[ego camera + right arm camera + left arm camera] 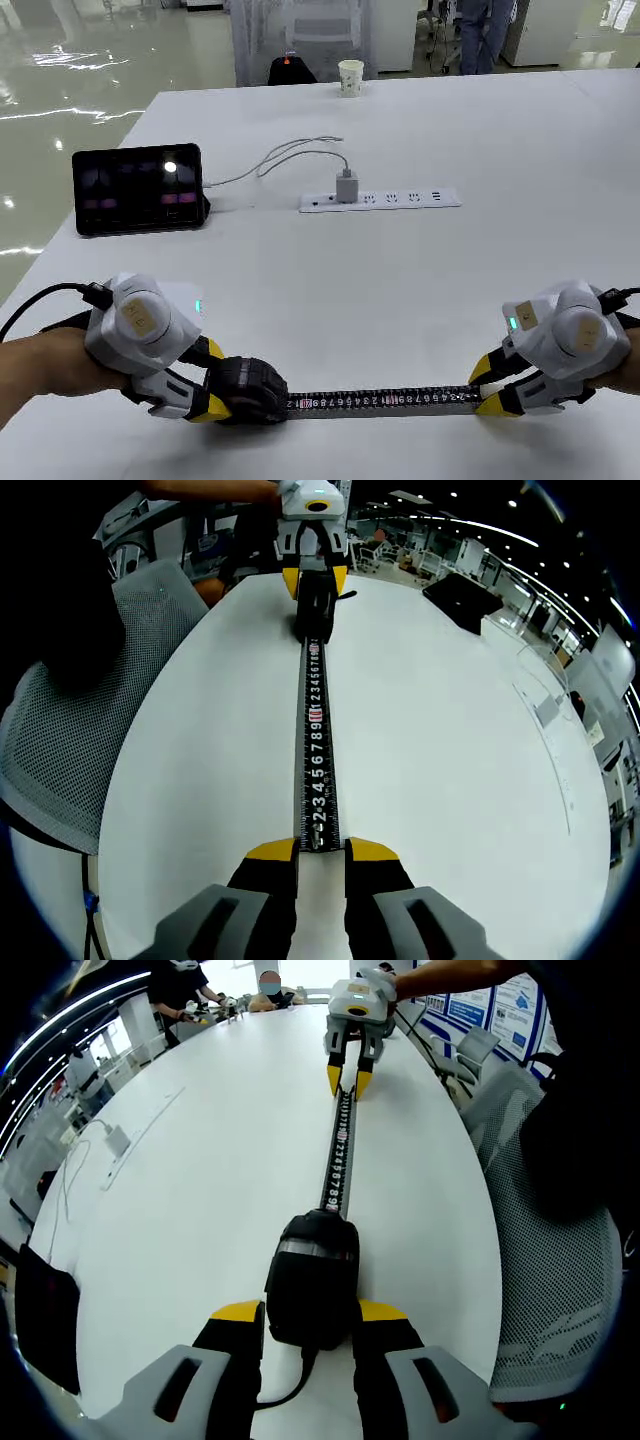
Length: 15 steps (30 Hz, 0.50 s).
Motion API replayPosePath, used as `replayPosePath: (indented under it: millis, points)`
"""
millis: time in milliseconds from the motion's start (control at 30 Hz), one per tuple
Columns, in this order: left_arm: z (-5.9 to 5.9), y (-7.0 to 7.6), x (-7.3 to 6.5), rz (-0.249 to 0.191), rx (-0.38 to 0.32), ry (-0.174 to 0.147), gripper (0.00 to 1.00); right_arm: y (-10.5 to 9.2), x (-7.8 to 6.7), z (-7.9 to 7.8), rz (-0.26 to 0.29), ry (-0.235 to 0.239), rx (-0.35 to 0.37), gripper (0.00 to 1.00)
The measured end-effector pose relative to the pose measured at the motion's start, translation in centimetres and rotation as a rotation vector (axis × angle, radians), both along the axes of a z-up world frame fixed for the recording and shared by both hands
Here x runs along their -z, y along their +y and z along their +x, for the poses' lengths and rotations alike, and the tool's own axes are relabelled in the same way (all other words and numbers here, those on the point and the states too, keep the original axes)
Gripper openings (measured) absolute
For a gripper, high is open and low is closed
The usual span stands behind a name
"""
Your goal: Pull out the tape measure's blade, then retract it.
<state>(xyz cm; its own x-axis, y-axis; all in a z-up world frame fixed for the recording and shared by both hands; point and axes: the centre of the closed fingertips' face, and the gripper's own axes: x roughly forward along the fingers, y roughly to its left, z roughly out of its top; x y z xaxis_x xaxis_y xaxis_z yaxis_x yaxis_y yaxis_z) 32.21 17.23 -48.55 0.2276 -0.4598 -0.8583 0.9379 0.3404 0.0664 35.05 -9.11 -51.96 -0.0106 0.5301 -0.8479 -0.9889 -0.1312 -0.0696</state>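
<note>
White bench (400,260), near edge. L claw (212,380) clenched on black tape measure case (250,390); R claw (486,387) clamped on tip of blade (385,401). Blade pulled out, flat on bench btwn them, numbers up.

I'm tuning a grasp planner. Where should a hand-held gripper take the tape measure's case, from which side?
Clamp the tape measure case across its flat side faces, from behind, opposite the blade. It stands upright, blade running straight away, as the left hand-held gripper has it.
</note>
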Motion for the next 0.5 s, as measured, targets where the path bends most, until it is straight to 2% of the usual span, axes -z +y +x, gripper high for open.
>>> replayPosePath:
  millis: [133,300,500]
  points:
    - [-0.2,0.3,0.0,0.003,-0.024,0.004,0.37,-0.2,-0.2,0.0,0.002,-0.006,0.013,0.17]
    - [-0.7,0.4,-0.1,-0.018,-0.079,0.008,0.46,-0.5,-0.4,-0.4,0.008,-0.002,0.038,0.2]
    - [-1.4,0.6,-0.4,-0.051,-0.147,0.002,0.54,-1.0,-0.8,-0.6,0.022,0.002,0.094,0.28]
